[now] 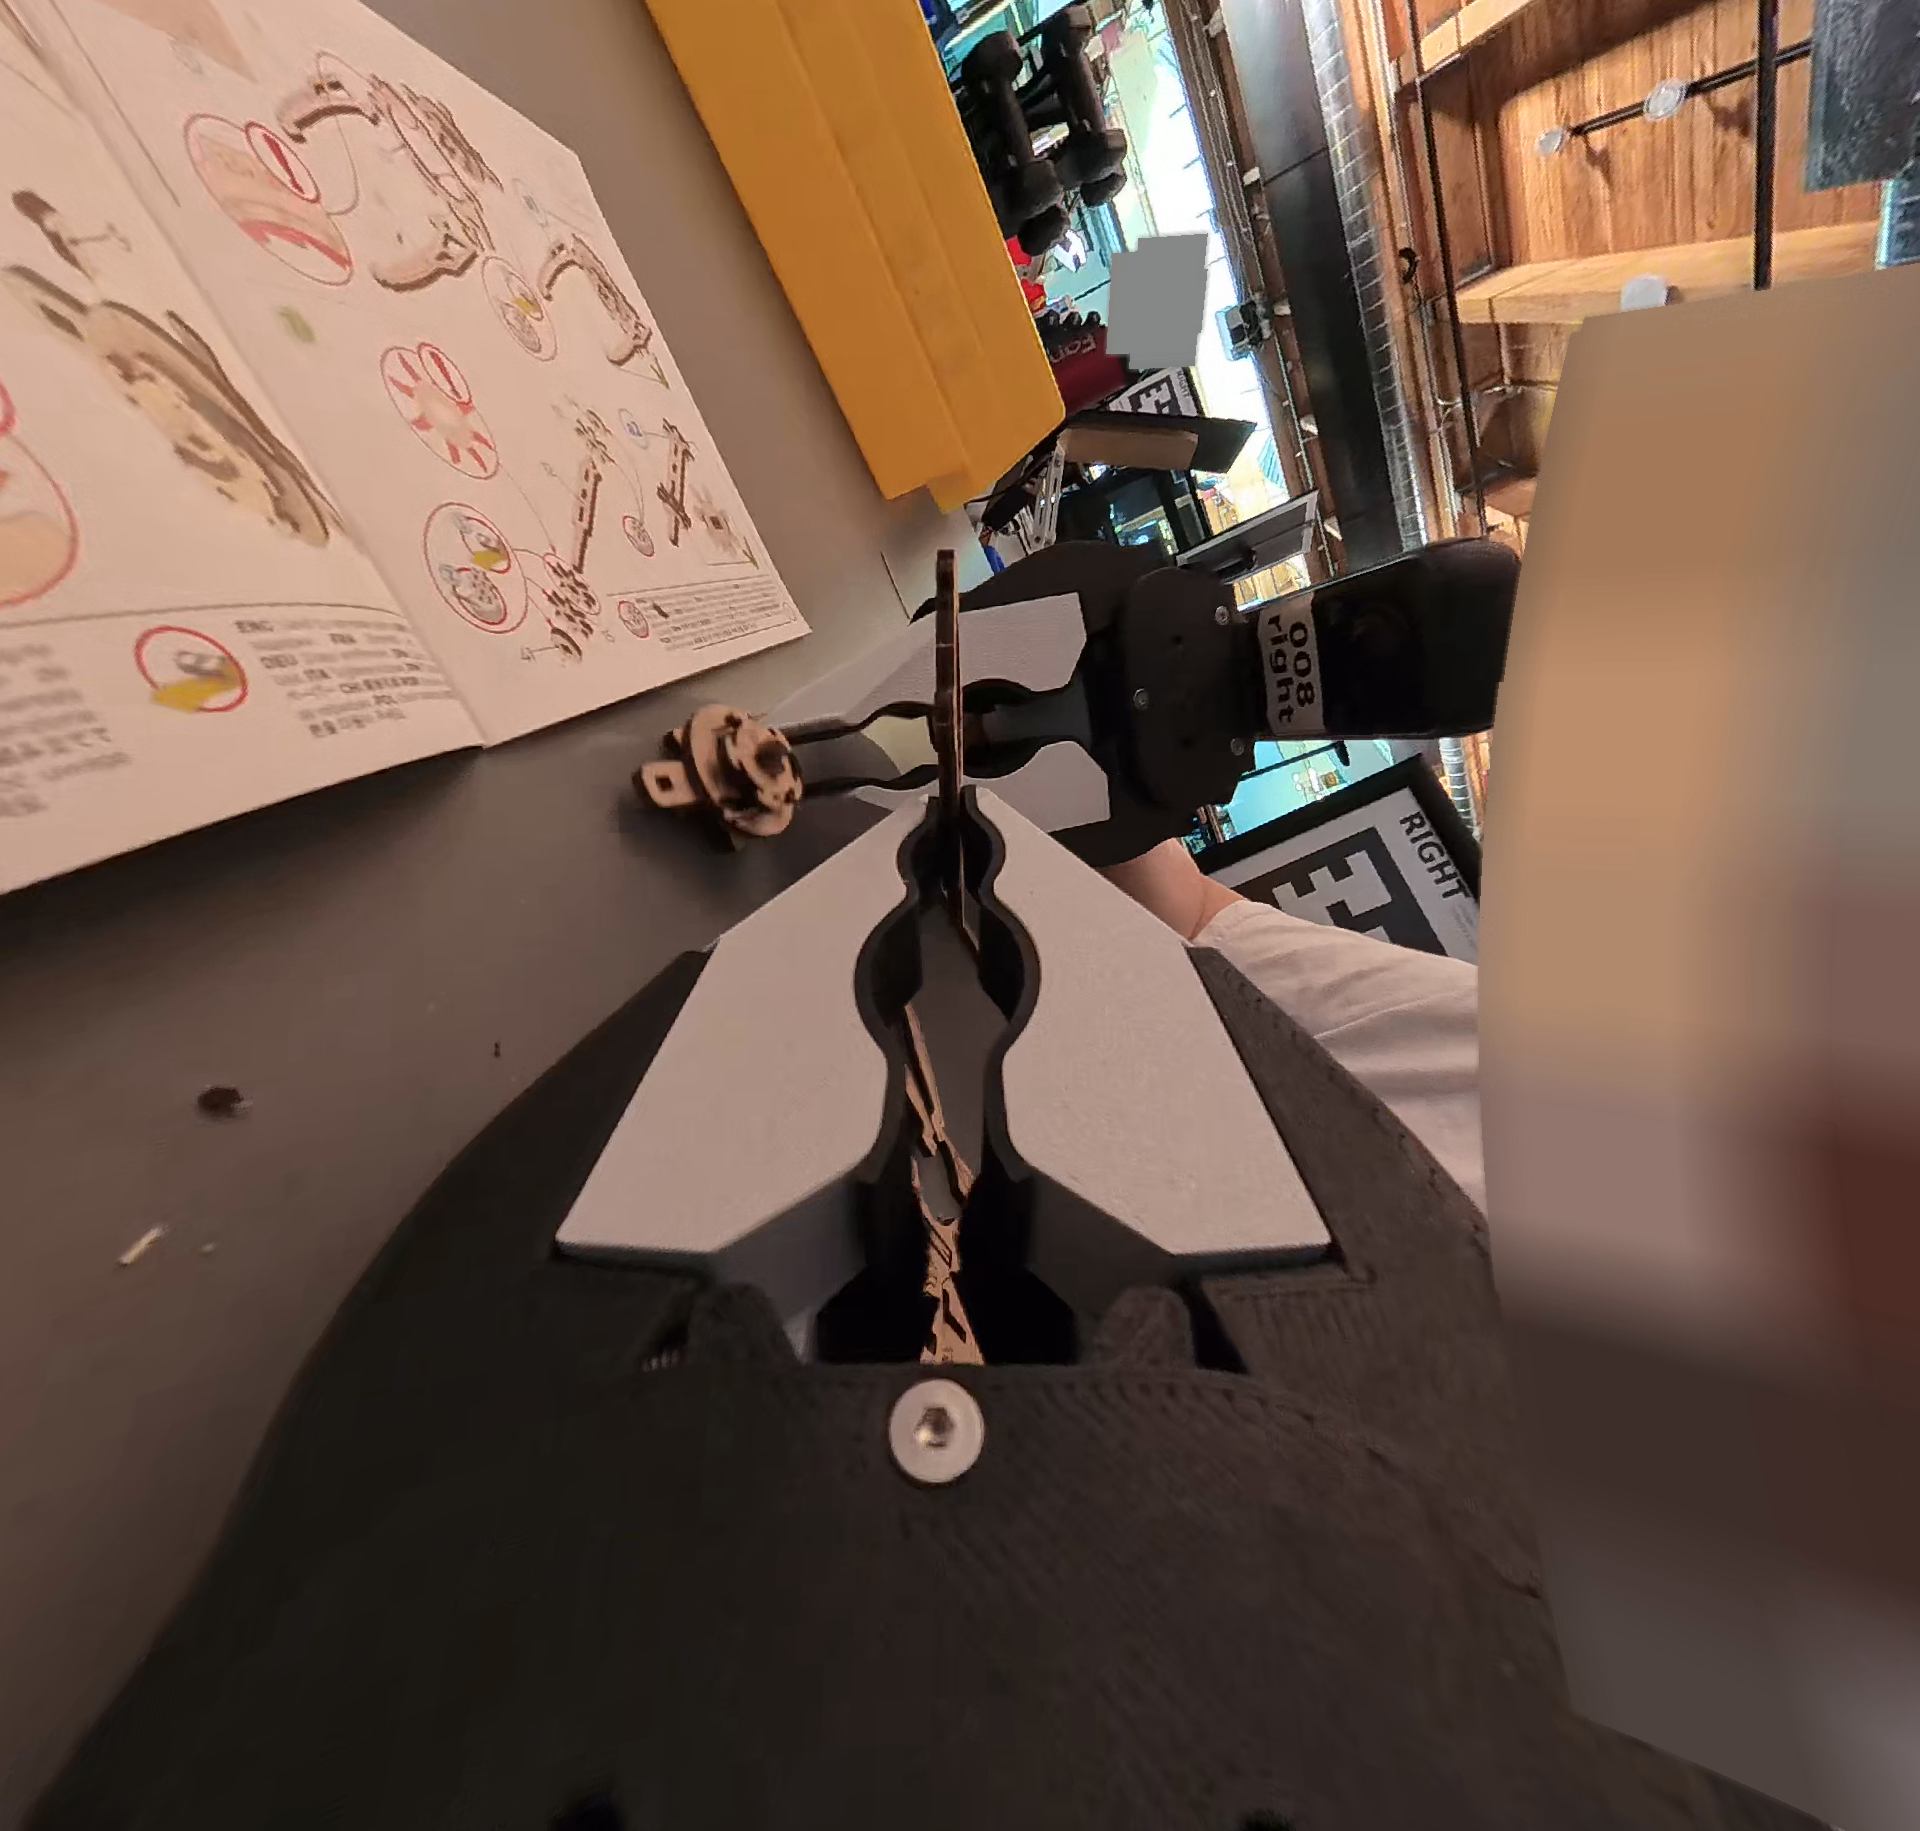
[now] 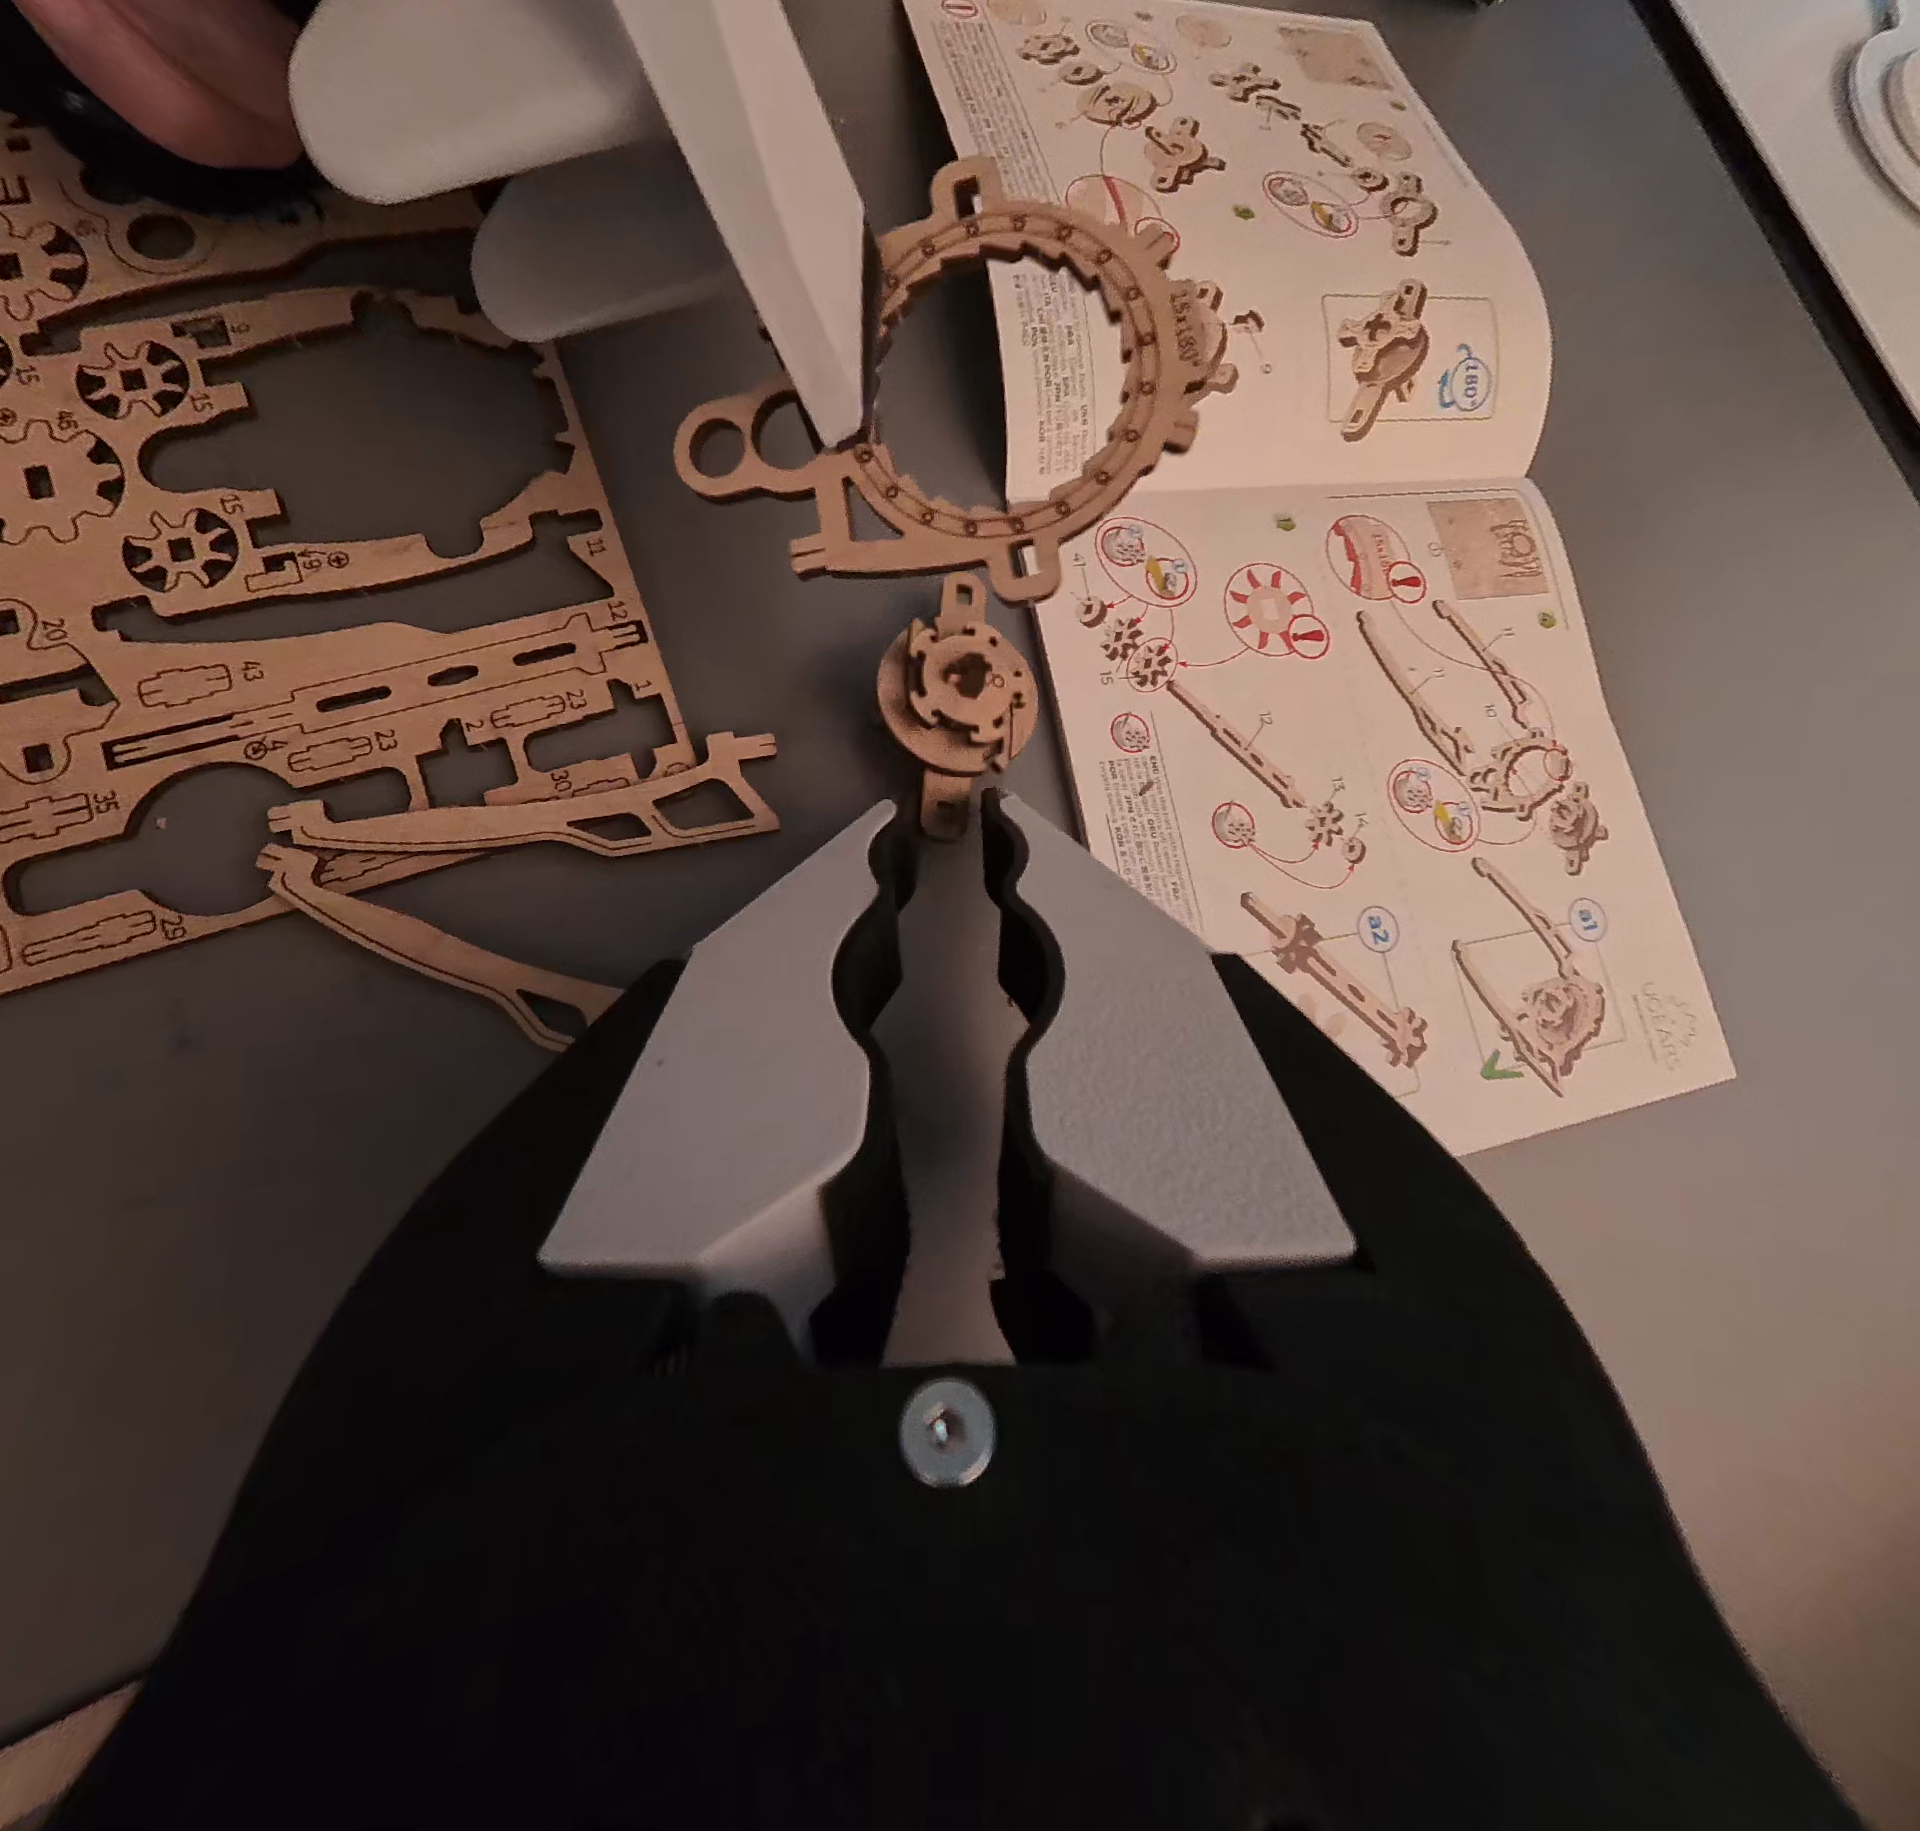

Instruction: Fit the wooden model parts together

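Observation:
My left gripper [image 1: 951,805] is shut on a flat wooden ring part [image 1: 948,680], seen edge-on and upright between its fingers. In the right wrist view the ring [image 2: 1132,327] hangs over the booklet, with the left gripper's fingers [image 2: 769,171] clamping its left rim. My right gripper [image 2: 940,805] is shut on the tab of a small round wooden hub assembly [image 2: 956,706], just below the ring and apart from it. The left wrist view shows the right gripper [image 1: 831,758] holding the hub [image 1: 738,773] low over the dark table.
An open instruction booklet [image 2: 1351,638] lies to the right and also shows in the left wrist view [image 1: 312,379]. A cut-out wooden parts sheet [image 2: 260,638] and a loose long wooden piece [image 2: 436,950] lie to the left. A yellow bin [image 1: 862,202] stands behind. A hand [image 2: 135,46] holds the left gripper. Left tips to right tips: about 7 centimeters. It is some 8 centimeters from my right tips to the loose long wooden piece [image 2: 436,950].

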